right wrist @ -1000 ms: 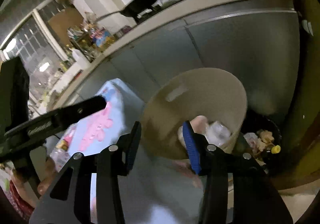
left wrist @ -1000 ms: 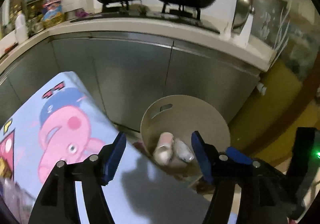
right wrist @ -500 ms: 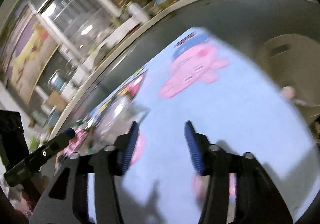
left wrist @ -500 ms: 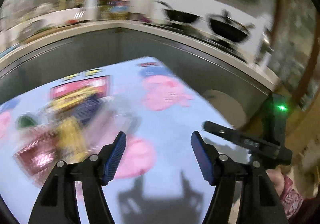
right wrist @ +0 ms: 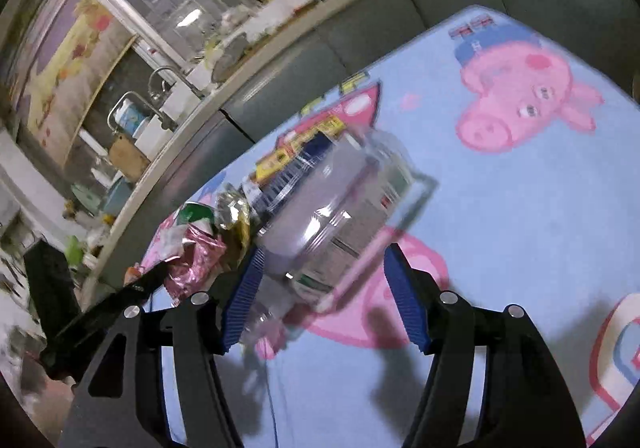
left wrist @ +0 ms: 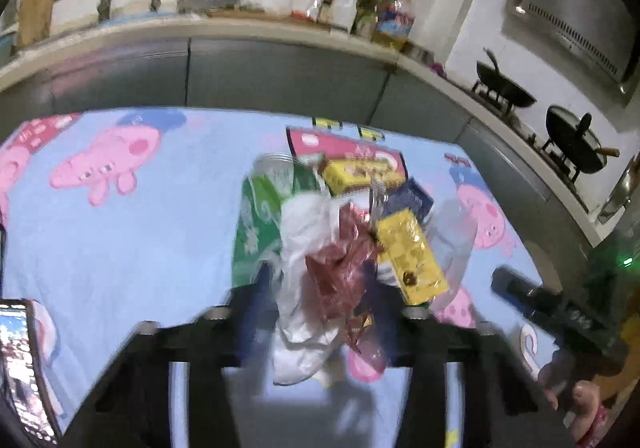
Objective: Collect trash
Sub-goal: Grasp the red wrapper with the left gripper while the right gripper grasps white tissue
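A: Light-blue cloth [left wrist: 120, 248] printed with pink cartoon pigs is seen covering the table. What is shown on it?

B: A heap of trash is shown at the centre of the left wrist view. A white plastic bag [left wrist: 304, 240], a crumpled red wrapper [left wrist: 340, 268], a yellow box [left wrist: 412, 260] and a green packet [left wrist: 260, 216] are seen there, all touching.

A: How is the left tool described?

B: The left tool [left wrist: 320, 288] is seen at the lower centre. Its jaws have just been closing around the bag and wrapper, which lie between them. Through the blur it cannot be told whether they are pinched.

A: And the right tool?

B: The right tool [right wrist: 323, 254] is shown at the lower centre of the right wrist view, and its jaws have just been opening. A clear plastic container [right wrist: 340, 208] is seen between them. A gap is left at the finger on the right side, so the container is not gripped.
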{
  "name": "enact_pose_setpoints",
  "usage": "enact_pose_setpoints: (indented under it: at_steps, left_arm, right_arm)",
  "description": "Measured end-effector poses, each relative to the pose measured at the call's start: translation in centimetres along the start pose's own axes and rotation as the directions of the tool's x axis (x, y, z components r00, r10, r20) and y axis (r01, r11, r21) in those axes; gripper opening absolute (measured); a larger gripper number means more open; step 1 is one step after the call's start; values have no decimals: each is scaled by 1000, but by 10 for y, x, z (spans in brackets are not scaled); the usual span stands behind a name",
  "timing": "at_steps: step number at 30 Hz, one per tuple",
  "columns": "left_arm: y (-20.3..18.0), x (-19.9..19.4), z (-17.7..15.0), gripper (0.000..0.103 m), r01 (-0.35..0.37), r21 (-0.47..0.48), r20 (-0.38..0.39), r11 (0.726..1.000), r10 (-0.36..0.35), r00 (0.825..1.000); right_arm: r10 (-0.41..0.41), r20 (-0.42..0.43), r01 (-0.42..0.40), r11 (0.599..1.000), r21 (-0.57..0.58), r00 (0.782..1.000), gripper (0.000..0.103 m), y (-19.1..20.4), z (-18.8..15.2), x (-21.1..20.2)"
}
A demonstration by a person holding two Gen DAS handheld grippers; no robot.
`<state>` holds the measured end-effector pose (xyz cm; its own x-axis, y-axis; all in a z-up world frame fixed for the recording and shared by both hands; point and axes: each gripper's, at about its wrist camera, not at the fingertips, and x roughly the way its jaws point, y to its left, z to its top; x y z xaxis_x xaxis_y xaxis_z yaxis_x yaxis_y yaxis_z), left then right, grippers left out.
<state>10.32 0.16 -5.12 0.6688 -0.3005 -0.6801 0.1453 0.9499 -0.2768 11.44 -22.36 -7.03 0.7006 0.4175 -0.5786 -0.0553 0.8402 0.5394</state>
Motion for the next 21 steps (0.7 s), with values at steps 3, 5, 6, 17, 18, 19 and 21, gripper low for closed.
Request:
enact_pose_setpoints:
  at_steps: [3, 5, 6, 17, 18, 19, 21]
  left_arm:
    - [5, 4, -7, 7, 36, -5, -23, 999, -36, 999]
    - [11, 0, -14, 6, 53, -15, -25, 999, -53, 998]
    - [14, -5, -18, 6, 66, -22, -21, 998, -67, 998]
    - [56, -52, -53, 6, 163, -76, 9, 984, -163, 987]
    - [59, -52, -54, 6, 155, -78, 7, 985, -155, 988]
    - [64, -52, -56, 6, 144, -80, 1, 986, -144, 990]
    - [72, -47, -60, 8, 128, -104, -32, 986, -132, 991]
  right_arm:
    - [8, 2, -7, 997, -82, 1000, 62, 24, 5, 1]
    - [12, -8, -13, 991, -132, 1000, 62, 38, 7, 5]
    - [15, -14, -17, 987, -160, 1000, 62, 47, 9, 8]
    - [62, -125, -98, 948, -304, 990, 56, 106, -19, 37]
    - [61, -139, -103, 941, -322, 988, 55, 111, -25, 39]
    - [64, -150, -111, 938, -328, 987, 55, 114, -30, 40]
    - [72, -179, -130, 934, -333, 981, 55, 120, -37, 44]
